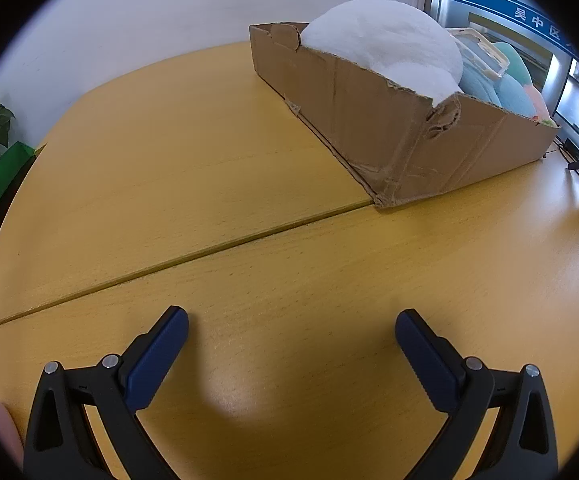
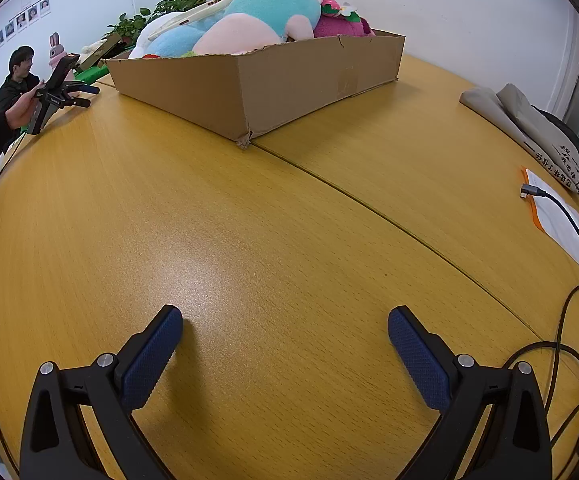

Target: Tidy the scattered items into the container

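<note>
A brown cardboard box [image 1: 389, 128] stands on the yellow wooden table [image 1: 209, 160], at the upper right in the left wrist view, holding a big white plush [image 1: 385, 44] and blue plush toys [image 1: 505, 92]. In the right wrist view the box [image 2: 273, 84] is at top centre, piled with teal, pink and purple plush toys [image 2: 261, 16]. My left gripper [image 1: 291, 326] is open and empty, low over the table, well short of the box. My right gripper [image 2: 285, 322] is open and empty, also over bare table. The left gripper also shows far left in the right wrist view [image 2: 85, 96].
A grey folded cloth bag [image 2: 529, 128], a paper sheet [image 2: 565, 224] and black cables [image 2: 569, 320] lie at the right table edge. A seated person [image 2: 17, 80], a pink rabbit toy [image 2: 55, 50] and plants [image 2: 161, 10] are at the far left. A table seam [image 1: 169, 256] runs diagonally.
</note>
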Demonstrator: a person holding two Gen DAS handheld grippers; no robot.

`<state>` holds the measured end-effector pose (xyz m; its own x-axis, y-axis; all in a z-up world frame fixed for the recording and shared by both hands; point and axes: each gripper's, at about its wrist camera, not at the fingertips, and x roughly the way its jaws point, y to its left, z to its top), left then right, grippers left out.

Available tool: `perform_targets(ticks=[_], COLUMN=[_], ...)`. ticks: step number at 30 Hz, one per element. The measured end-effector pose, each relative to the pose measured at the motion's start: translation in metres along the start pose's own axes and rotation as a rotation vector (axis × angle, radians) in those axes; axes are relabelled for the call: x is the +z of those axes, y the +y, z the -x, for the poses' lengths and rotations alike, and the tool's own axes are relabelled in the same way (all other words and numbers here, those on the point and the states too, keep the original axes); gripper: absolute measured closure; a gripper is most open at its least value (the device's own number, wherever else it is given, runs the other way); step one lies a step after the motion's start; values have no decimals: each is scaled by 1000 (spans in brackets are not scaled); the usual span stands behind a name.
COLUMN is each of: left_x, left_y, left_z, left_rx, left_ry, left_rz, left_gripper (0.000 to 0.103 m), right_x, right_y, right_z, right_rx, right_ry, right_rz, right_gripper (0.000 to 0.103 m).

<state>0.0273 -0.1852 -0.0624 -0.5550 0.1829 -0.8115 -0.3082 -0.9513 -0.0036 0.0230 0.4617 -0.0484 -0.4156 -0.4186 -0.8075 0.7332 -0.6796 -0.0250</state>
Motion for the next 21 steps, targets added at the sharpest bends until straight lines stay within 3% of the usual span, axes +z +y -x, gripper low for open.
perform_targets(ticks=[15, 21], left_x=[-17, -7], left_y=[-3, 0], left_z=[16, 10], left_rx=[-14, -15], left_ry=[-4, -1], left_rz=[-24, -25], left_gripper=[0, 0], right_x=[-1, -1], right_y=[-2, -3], right_z=[0, 0], right_rx=[2, 2], right_ry=[-2, -2], right_rz=[2, 2], right_gripper=[0, 0])
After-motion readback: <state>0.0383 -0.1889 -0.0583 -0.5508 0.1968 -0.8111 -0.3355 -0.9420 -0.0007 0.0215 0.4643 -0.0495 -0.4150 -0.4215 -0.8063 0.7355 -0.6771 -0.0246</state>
